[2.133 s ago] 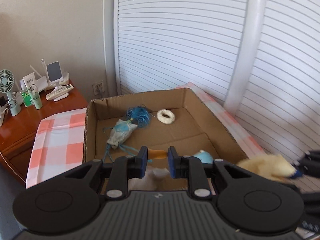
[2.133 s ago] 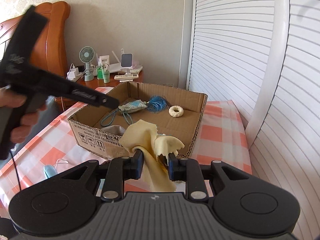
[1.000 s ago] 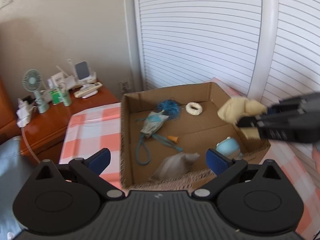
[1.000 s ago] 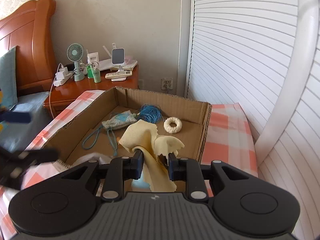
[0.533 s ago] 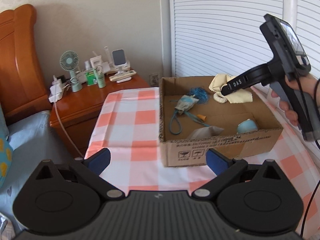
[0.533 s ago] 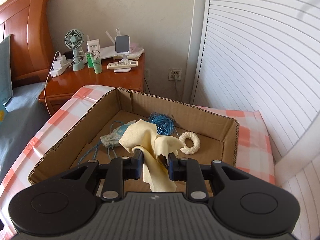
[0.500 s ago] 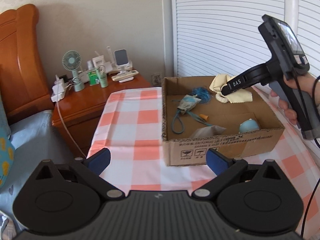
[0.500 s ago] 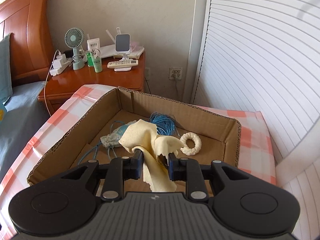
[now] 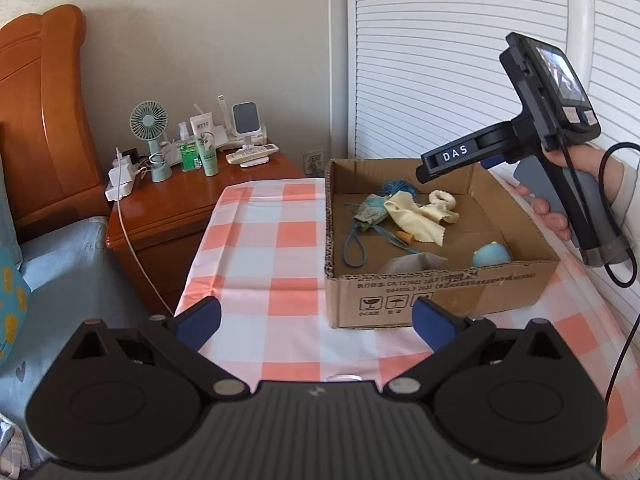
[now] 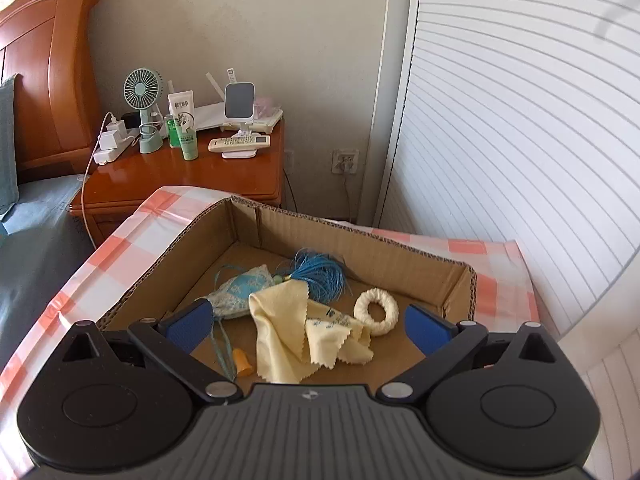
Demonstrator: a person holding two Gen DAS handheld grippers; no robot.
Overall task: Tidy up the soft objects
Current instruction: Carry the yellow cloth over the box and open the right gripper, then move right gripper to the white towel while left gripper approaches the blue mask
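A bedroom corner with a plain beige wall, white slatted doors and a glossy wooden nightstand [image 9: 188, 196] beside a table under a smooth pink-and-white checked cloth [image 9: 264, 248].

From the left wrist camera: the left gripper [image 9: 318, 322] hangs over the near end of the cloth, its blue ribbed pads spread wide with nothing between them. An open, shallow corrugated cardboard box [image 9: 440, 292] sits on the cloth. Inside lie a thin pale yellow cloth [image 9: 416, 220] with zigzag edges, crumpled near the back, a patterned blue fabric pouch [image 9: 370, 214] with a looped cord, a white fuzzy ring [image 9: 442, 200], a round light blue soft toy [image 9: 491, 254] and a grey folded cloth [image 9: 412, 262] against the front wall. The person's right hand [image 9: 568, 196] holds the black handle of the right gripper, whose arm reaches over the box's back edge.

From the right wrist camera: the right gripper [image 10: 310, 328] points down into the box [image 10: 360, 248], its jaws opening and already wide apart. The yellow cloth [image 10: 296, 332] lies loose on the box floor between the pads, touching neither. It overlaps the pouch [image 10: 240, 290] and its blue thread tassel [image 10: 322, 274], with the ring [image 10: 377, 311] just beside it and a small orange cone [image 10: 243, 362] nearby. A mint desk fan [image 10: 143, 100], tubes and a remote stand on the nightstand [image 10: 192, 178].
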